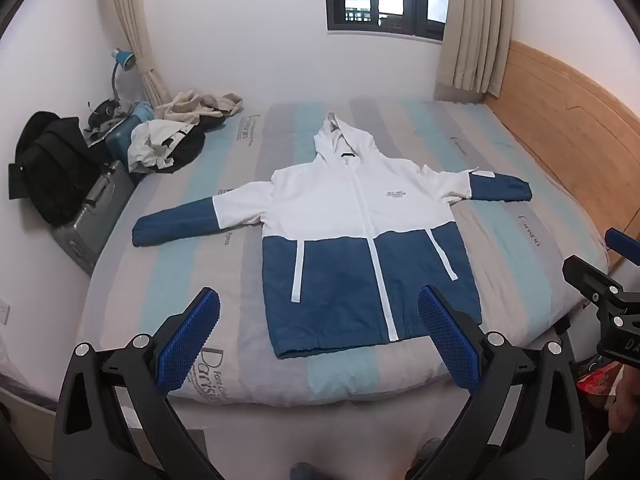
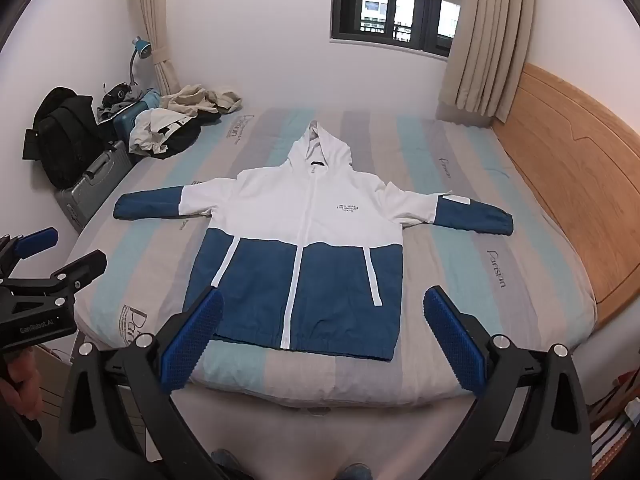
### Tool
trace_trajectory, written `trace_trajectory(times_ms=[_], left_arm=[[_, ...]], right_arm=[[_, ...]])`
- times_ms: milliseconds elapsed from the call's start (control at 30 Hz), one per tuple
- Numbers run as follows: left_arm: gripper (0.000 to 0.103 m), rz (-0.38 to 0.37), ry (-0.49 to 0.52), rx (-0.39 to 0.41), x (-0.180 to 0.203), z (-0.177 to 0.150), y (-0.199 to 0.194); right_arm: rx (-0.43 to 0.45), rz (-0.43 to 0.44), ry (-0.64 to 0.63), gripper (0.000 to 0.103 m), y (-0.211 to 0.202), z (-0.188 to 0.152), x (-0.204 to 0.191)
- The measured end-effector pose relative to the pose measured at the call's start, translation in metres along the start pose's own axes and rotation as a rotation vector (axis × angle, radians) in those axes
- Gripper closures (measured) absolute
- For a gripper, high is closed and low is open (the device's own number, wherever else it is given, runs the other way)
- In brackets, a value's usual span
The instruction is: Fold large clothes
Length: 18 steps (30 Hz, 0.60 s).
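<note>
1. Hovering at the foot of the bed (image 1: 132,280), the left tongs (image 1: 318,336) and right tongs (image 2: 322,334) are both held spread wide and empty; folding is judged not yet begun.
2. A reach to a sleeve or hem corner is judged to be called for next.
3. The jacket (image 2: 304,248) is laid flat, front up and zipped, mid-bed: blue hem nearest, white chest beyond, sleeves spread to both sides, hood farthest.
4. A clothes pile (image 1: 172,136) is seen at the far left corner.
</note>
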<state>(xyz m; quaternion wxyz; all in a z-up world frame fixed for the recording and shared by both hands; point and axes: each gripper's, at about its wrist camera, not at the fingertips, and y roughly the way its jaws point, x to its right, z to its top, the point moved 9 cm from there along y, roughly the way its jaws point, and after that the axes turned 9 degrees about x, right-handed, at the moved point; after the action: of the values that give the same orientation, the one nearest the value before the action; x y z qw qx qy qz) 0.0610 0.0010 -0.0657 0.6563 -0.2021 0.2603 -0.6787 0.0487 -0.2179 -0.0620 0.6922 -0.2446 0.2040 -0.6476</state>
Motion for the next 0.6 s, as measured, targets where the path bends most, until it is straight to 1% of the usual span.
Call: trace_trajectory(times_ms=[100, 133, 233, 267, 333, 400, 600], left_arm=[[0.006, 0.014, -0.014, 0.014, -0.0022, 0.0011, -0.0023], [0.006, 0.019, -0.001, 0.001, 0.0025, -0.0017, -0.0012], [0.006, -0.020, -0.020, 0.015, 0.0035, -0.0066, -0.0103], [0.006, -0.033, -0.026, -0.008, 0.0017, -0.0055, -0.0070], [0.006, -0.049, -0.036, -0.028, -0.0030, -0.0046, -0.0036], [0.006, -0.033, -0.017, -0.020, -0.0010, -0.0031, -0.0016], [0.006, -0.019, 0.027, -0.002, 0.0034, -0.0008, -0.0043]], right_arm=[[-0.002, -0.005, -0.003, 0.007, -0.0004, 0.0000, 0.0003], [-0.009, 0.000, -0.002, 0.007, 0.0000, -0.0004, 0.0000], [-0.007, -0.007, -0.008, 0.007, 0.0003, -0.0001, 0.0010], [-0.008, -0.008, -0.007, 0.007, 0.0007, -0.0003, 0.0017], [-0.009, -0.010, -0.009, 0.007, 0.0000, -0.0007, 0.0006], [-0.010, -0.010, -0.008, 0.007, 0.0005, -0.0014, 0.0009], [-0.006, -0.007, -0.009, 0.007, 0.0029, -0.0021, 0.0042]])
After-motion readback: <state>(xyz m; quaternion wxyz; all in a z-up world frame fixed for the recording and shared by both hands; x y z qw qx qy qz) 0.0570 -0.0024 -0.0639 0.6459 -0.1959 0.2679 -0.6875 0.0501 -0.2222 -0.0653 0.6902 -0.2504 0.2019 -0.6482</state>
